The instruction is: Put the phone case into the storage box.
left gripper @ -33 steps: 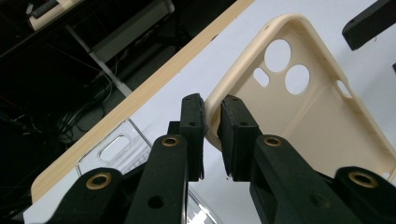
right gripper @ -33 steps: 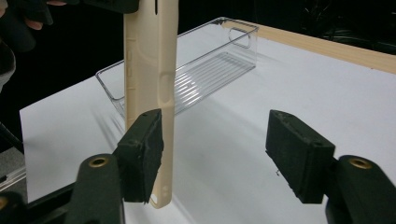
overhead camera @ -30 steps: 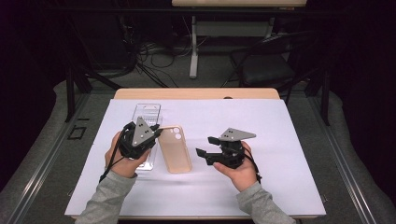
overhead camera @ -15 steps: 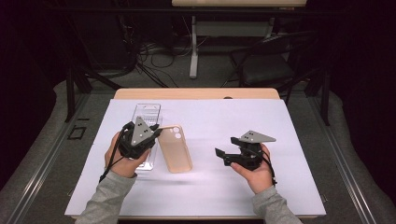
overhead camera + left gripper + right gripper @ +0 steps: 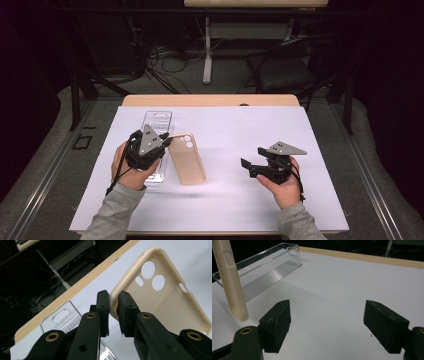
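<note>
Broadly, the worktop (image 5: 240, 200) carries everything: a wooden top under a white sheet, with both of the person's forearms coming in from its near edge.

Next in size is the clear plastic case (image 5: 156, 125), lying flat on the sheet. In the high view its far end shows beyond the left gripper (image 5: 146, 148), and the rest runs beneath that hand. In the left gripper view it lies to the left of and below the fingers (image 5: 103, 305); in the right gripper view it stretches along the upper left, well apart from the right fingers (image 5: 277, 322).

The beige phone case (image 5: 187, 159) comes after it. The left fingers are clenched on its rim at the corner nearest the camera cutouts, one pad on the outer side of the wall and one on the inner side, so the hollow of the case opens up and to the right of them in the left gripper view. In the right gripper view the case stands on edge, steeply tilted, its lower corner touching the sheet, to the left of and beyond the right fingers and apart from them.

The right gripper (image 5: 252, 167) is smallest in the scene's order of things. Its fingers are released and have just been spreading wider; only bare white sheet lies between them, with the beige case well off to their side.
</note>
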`<action>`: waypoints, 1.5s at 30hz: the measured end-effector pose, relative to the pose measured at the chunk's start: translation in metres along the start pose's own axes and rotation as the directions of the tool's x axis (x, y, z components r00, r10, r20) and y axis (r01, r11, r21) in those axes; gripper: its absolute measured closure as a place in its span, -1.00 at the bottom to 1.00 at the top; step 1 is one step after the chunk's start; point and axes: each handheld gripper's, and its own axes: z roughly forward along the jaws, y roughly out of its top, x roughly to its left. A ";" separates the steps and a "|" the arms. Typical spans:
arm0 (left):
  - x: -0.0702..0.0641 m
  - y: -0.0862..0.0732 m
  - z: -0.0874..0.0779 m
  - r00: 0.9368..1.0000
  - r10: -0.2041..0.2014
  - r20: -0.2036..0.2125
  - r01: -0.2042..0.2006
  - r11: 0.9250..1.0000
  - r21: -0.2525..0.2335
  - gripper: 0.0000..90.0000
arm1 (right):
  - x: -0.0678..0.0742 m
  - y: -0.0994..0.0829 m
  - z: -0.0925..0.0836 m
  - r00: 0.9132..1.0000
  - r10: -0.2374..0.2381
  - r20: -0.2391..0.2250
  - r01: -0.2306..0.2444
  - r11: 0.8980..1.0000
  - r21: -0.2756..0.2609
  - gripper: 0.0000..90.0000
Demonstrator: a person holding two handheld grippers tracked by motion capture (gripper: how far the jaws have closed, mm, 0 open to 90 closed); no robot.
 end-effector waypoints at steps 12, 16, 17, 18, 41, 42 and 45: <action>0.000 0.005 0.007 0.999 0.027 0.025 -0.027 0.999 0.017 0.78 | -0.002 -0.004 0.000 1.000 -0.010 0.011 0.010 1.000 0.012 -0.51; 0.000 0.009 0.010 0.998 0.044 0.033 -0.045 0.999 0.024 0.78 | -0.004 -0.004 0.000 1.000 -0.007 0.013 0.007 1.000 0.012 -0.51; 0.000 0.011 0.011 0.998 0.052 0.034 -0.053 0.998 0.032 0.78 | -0.004 -0.004 -0.001 1.000 -0.006 0.014 0.006 1.000 0.012 -0.51; 0.000 0.012 0.012 0.998 0.056 0.034 -0.057 0.998 0.036 0.78 | -0.004 -0.004 -0.001 1.000 -0.005 0.015 0.005 1.000 0.012 -0.51; 0.033 0.042 0.038 0.997 0.045 0.056 -0.049 0.995 0.082 0.78 | -0.007 -0.006 0.000 1.000 0.002 0.020 -0.002 1.000 0.012 -0.51; 0.034 0.043 0.039 0.997 0.044 0.060 -0.049 0.995 0.085 0.78 | -0.007 -0.006 0.000 1.000 0.003 0.020 -0.003 1.000 0.012 -0.51; 0.038 0.044 0.041 0.997 0.035 0.066 -0.041 0.995 0.092 0.78 | -0.007 -0.006 0.001 1.000 0.003 0.021 -0.003 1.000 0.016 -0.51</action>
